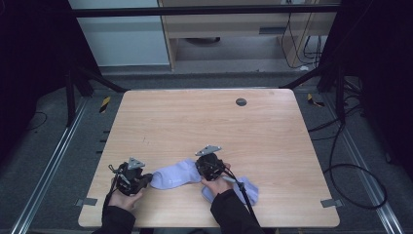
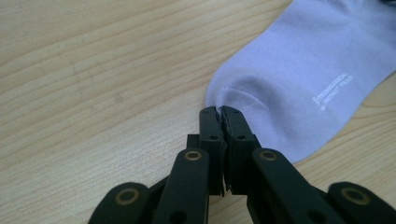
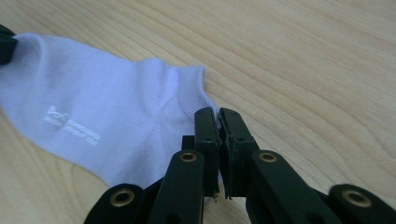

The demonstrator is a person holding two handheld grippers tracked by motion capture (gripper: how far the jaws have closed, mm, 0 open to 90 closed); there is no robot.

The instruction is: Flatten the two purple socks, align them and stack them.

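A pale lavender sock (image 1: 171,175) lies flat near the front edge of the wooden table (image 1: 204,122), stretched between my two grippers. My left gripper (image 1: 149,180) is shut on the sock's rounded toe end (image 2: 261,93), its jaws pinched together on the fabric edge (image 2: 218,112). My right gripper (image 1: 199,169) is shut on the sock's cuff edge (image 3: 187,88), its jaws meeting at the ribbed rim (image 3: 217,114). White lettering marks the sock's side in both gripper views.
A second lavender sock (image 1: 250,189) lies at the front right, partly under the right forearm and the gripper's cable. A dark round cap (image 1: 241,102) sits in the tabletop at the back. Cables trail on the floor to the right.
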